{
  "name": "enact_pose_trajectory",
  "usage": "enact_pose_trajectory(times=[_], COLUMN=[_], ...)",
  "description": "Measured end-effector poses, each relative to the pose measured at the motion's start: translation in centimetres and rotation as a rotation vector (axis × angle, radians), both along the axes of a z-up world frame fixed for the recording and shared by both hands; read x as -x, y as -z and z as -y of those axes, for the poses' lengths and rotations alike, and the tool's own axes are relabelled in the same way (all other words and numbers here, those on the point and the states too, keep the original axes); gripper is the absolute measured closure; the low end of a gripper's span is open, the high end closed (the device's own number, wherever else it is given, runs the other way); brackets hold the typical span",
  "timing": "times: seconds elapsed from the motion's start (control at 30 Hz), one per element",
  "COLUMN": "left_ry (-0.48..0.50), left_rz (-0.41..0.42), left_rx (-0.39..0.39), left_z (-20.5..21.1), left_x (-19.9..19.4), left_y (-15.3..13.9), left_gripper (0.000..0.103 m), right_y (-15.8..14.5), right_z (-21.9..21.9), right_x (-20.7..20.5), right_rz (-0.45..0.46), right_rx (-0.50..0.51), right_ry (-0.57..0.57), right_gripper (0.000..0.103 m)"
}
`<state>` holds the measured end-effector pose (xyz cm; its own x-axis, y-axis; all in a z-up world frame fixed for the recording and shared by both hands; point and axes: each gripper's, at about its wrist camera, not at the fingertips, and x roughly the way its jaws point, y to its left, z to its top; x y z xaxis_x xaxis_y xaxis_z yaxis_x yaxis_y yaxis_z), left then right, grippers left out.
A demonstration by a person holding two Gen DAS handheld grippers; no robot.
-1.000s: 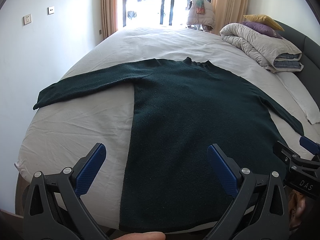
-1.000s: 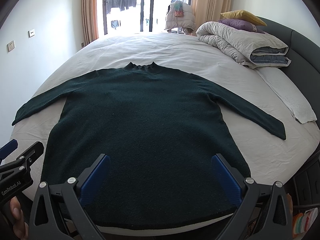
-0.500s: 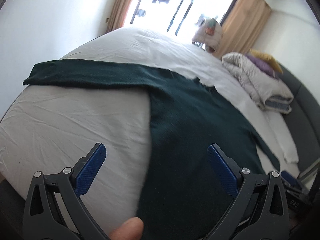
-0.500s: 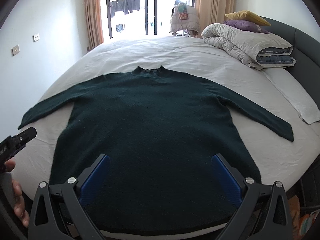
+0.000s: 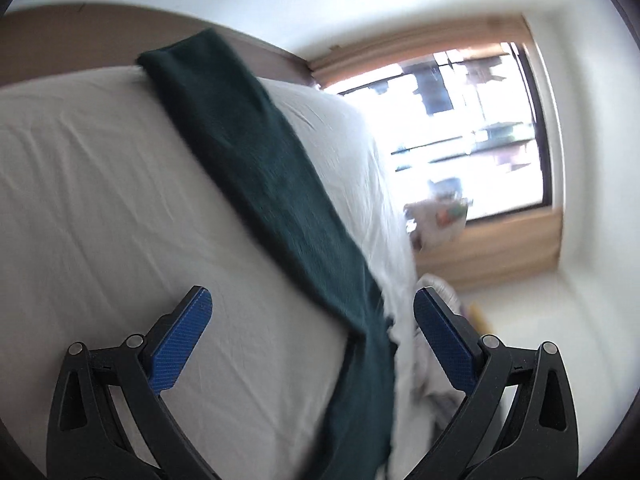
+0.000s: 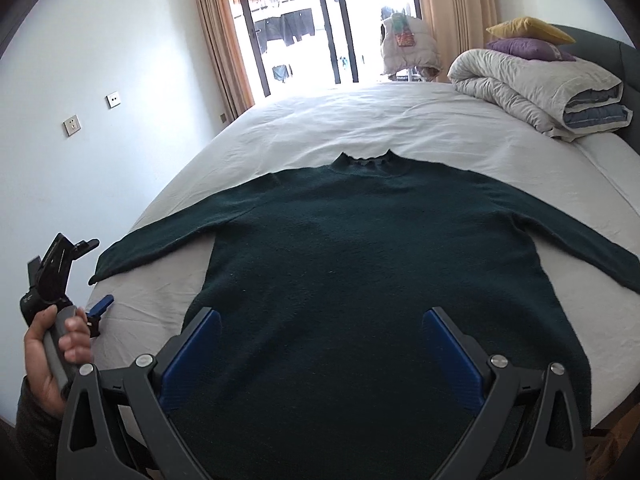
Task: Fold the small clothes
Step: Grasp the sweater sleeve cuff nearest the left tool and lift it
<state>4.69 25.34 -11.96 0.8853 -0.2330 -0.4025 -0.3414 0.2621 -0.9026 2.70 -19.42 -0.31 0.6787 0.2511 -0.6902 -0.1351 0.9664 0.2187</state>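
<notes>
So the dark green sweater [image 6: 372, 264] is laid out flat on the bed [image 6: 400, 120], front down or up I can't tell, collar pointing toward the window [image 6: 304, 20] and both sleeves spread out to the sides. Its left sleeve [image 6: 160, 244] ends near the edge of the mattress, and the hem sits close to the near edge.

The right claw [image 6: 322, 356] hovers over the lower part of the sweater, blue pads spread wide, nothing between them. The left claw [image 5: 312, 346] is off by the left sleeve, rolled way over so its view comes out tilted and blurry; it's also wide open and has hold of nothing, with the sleeve [image 5: 256, 168] running diagonally across the white sheet ahead of it. In the right wrist view you can see the person's left hand [image 6: 52, 356] gripping the handle of that claw, just beside the bed's edge.

Further back there's a rolled-up duvet [image 6: 536, 88] with purple and yellow pillows [image 6: 528, 36] on top, and a puffy vest [image 6: 404, 44] hanging by the curtains.
</notes>
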Motion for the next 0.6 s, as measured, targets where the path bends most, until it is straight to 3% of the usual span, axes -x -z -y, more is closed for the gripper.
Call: enact_pose_trajectory(times=[0.33,0.4,0.53,0.6], left_ry=[-0.138,-0.133,-0.152,-0.164], left_rz=[0.055,0.074,0.093,0.110], left_rx=[0.244,0.291,0.386,0.425], left_z=[-1.4,-0.9,-1.1,-1.5], left_x=[-3.6,-4.3,-4.8,-4.5], left_y=[0.3,1.1,3.4,3.7], left_gripper=[0.007,0.015,0.043,0.049], right_y=[1.6,1.8,2.1,2.2], right_z=[-2.0,-2.1,-1.8,-1.6], right_x=[-1.8,-1.9,-2.2,-2.3], right_rz=[-0.059,-0.061,-0.072,-0.073], right_rx=[-0.045,-0.044,-0.062,-0.066], right_ry=[-0.009,-0.009,0.000,0.002], right_gripper=[0.001,0.001,0.001,0.001])
